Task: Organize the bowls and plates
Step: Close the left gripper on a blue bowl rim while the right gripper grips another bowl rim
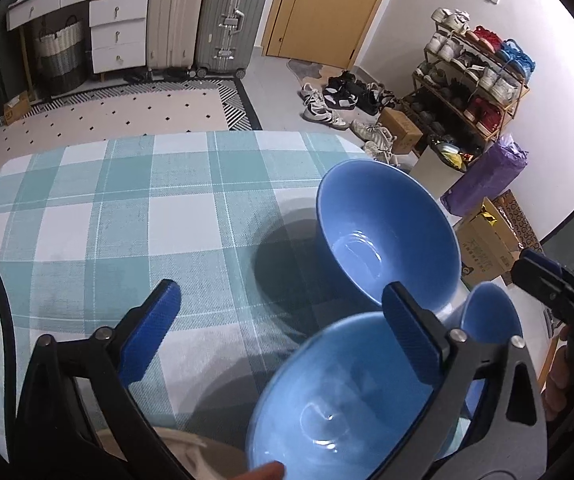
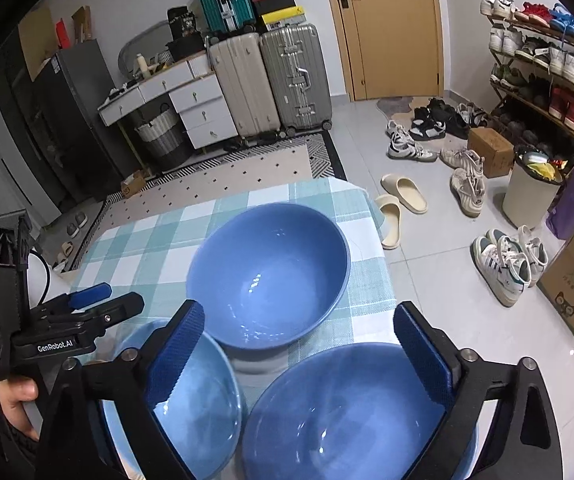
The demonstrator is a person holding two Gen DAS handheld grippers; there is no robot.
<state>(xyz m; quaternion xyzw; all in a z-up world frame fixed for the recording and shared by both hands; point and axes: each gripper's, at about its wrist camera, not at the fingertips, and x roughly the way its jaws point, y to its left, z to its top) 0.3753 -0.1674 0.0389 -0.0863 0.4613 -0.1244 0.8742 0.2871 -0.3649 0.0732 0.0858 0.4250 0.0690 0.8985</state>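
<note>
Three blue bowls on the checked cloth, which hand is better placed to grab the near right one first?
Probably the right. The right gripper stands open with its right finger already over the near right bowl. The left gripper hangs over the near left bowl instead.

3 blue bowls sat upright and empty on the checked desk, glossy inside with light glinting off their bottoms. The far bowl [image 2: 268,276] stood alone toward the desk's far right corner, round and deep, with cloth showing all around it. The left bowl [image 2: 191,404] lay nearer, at the near edge of the view, just beside the far one. The right bowl [image 2: 339,412] lay close beside the left bowl, near the desk's right edge; a narrow strip of cloth showed between the 2. The 3 formed a tight triangle.
</note>
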